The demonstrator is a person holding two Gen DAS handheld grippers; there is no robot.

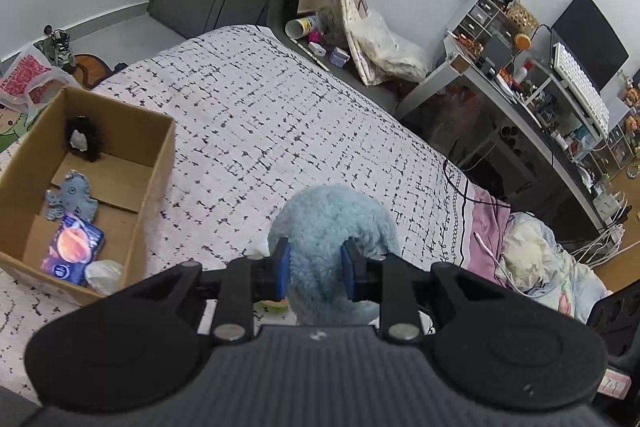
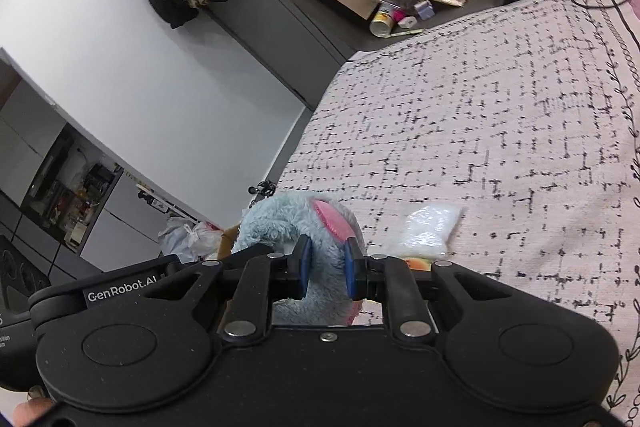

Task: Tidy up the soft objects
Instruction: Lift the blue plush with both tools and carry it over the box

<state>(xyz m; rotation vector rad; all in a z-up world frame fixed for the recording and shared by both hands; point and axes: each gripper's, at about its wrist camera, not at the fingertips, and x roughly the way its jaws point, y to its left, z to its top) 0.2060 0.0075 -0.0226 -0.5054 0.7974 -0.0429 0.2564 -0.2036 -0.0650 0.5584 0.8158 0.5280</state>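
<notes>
Left gripper (image 1: 316, 263) is clamped on a blue plush toy (image 1: 332, 219), its blue pads pressing into the fur on both sides. To the left, an open cardboard box (image 1: 156, 163) rests on the patterned bedspread (image 1: 280, 115), containing a grey felt figure (image 1: 72, 199) and a purple packet (image 1: 72, 247).

the blue plush (image 1: 332, 215) with a pink ear (image 2: 334, 223) is lifted over the bed, held at two parts. the cardboard box (image 1: 156, 155) holds a grey felt toy (image 1: 72, 199) and a packet (image 1: 74, 247).
</notes>
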